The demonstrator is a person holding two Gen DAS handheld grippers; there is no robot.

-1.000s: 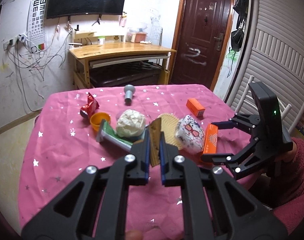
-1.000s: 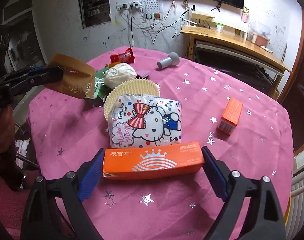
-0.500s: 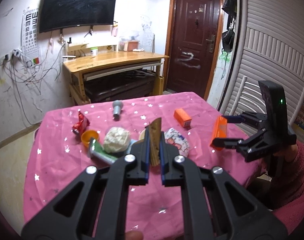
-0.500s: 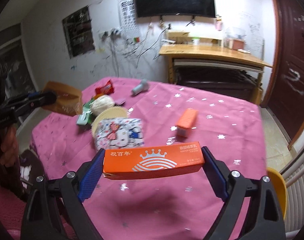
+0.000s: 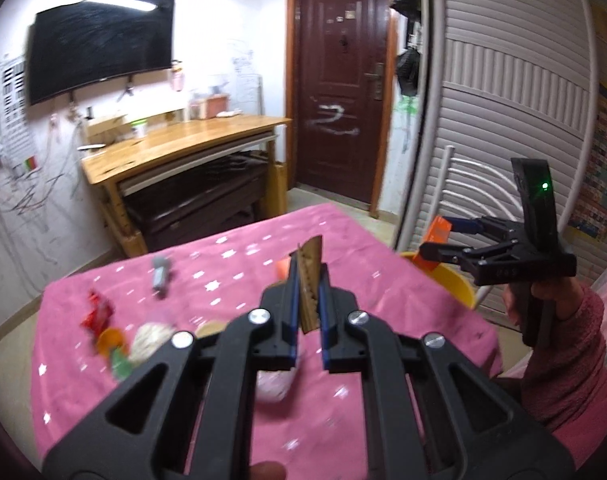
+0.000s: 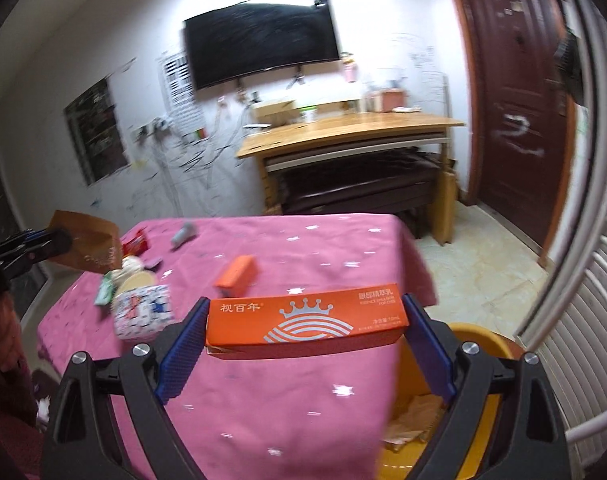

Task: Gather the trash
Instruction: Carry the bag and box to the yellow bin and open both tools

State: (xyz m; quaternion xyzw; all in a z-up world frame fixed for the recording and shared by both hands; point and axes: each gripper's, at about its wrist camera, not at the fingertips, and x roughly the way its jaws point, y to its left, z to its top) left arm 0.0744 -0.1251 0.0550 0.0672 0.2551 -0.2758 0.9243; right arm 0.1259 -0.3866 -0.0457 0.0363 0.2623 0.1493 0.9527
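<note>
Holding an orange box [image 6: 305, 322] in the wide right gripper [image 6: 303, 332] above a yellow bin [image 6: 479, 344], left gripper [image 5: 308, 304] pinched tight on a brown wrapper [image 5: 310, 276], small orange box [image 6: 236, 271], tissue pack [image 6: 143, 312] and other trash on the pink table [image 6: 315, 248]

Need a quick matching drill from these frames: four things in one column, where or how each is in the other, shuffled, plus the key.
Things:
1. long orange box
2. brown wrapper
3. small orange box
4. yellow bin

Places:
A. lying on the pink tablecloth
B. on the floor by the table corner, paper scraps inside
C. clamped in the left gripper
D. spanning the right gripper, end to end

Pairs: 1-D, 2-C, 3-A, 4-B
</note>
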